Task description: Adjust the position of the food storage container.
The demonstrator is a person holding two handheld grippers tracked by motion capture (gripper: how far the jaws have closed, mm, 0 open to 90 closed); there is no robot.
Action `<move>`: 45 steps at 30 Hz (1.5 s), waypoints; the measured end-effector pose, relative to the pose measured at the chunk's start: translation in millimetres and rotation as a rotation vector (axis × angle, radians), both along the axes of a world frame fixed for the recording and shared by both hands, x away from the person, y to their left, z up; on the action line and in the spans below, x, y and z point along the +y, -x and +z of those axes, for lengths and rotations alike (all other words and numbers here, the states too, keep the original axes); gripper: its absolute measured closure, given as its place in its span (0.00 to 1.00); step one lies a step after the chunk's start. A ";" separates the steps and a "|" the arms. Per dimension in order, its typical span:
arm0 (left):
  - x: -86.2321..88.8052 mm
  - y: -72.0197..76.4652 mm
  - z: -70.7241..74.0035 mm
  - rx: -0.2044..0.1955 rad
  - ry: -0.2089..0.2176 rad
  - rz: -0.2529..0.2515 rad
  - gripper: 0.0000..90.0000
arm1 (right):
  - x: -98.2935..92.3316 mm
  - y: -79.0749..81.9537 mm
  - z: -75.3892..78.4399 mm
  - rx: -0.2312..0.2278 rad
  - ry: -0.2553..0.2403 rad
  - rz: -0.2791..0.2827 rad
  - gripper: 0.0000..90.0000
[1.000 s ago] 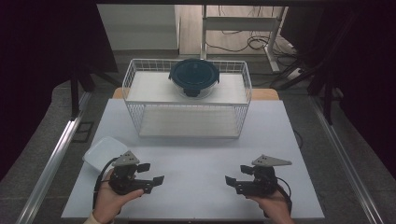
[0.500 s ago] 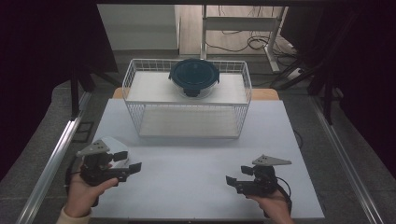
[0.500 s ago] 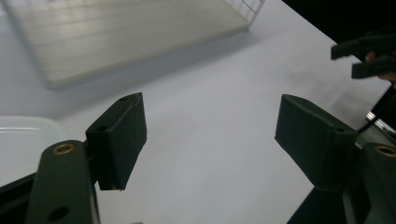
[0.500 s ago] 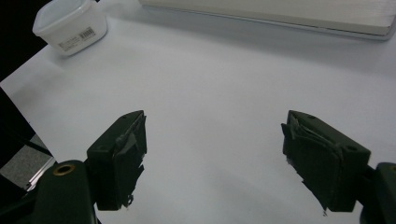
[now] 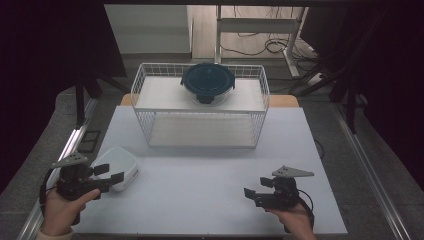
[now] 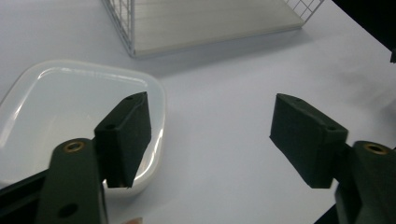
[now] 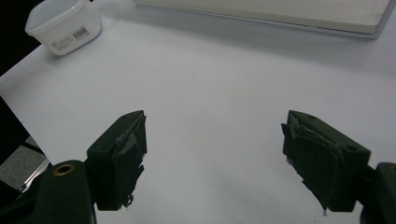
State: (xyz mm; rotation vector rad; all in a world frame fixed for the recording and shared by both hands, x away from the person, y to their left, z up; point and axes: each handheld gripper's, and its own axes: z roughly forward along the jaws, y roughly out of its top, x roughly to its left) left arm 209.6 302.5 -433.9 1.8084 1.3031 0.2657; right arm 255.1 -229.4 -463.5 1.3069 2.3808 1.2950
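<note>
White counter [image 5: 210,190] fills most of the high view, matte, plain. At its back sits a white wire basket [image 5: 200,117], rectangular w/ open grid walls and a pale flat shelf inside; on top of it rests a round container w/ dark blue lid [image 5: 208,80], well apart from both hands. Front left, near counter edge: white plastic tub [image 5: 119,162], rounded-rect, translucent milky walls, shallow, open top, glossy rim catching light; right gripper view shows a barcode label on one side wall [image 7: 65,25]. Tub stands upright on counter, left of basket's front corner, not touching it. Left tool [image 5: 107,175] is just at tub's near side, jaws apart and just been closing a bit; in left gripper view one jaw hangs over the tub's rim/interior, other jaw over bare counter, pads not pressing on anything, nothing clamped. Right tool [image 5: 256,192] at front right, held low over bare counter, jaws apart, nothing btwn them, pads look worn/frayed.
</note>
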 end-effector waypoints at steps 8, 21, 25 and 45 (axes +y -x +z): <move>14.1 4.6 -19.4 0.076 -0.075 -0.012 0.70 | 3.4 -0.3 -3.2 0.016 0.009 0.007 0.24; 16.0 1.9 -53.0 0.191 -0.186 -0.013 0.99 | 3.8 -0.7 -5.3 0.023 0.016 0.004 0.24; 12.3 -1.8 -57.8 0.207 -0.205 -0.019 1.00 | 4.2 -1.1 -6.8 0.032 0.019 0.003 0.24; -18.6 -39.4 -67.2 0.207 -0.218 -0.049 1.00 | 5.7 -1.3 -9.3 0.037 0.027 0.007 0.23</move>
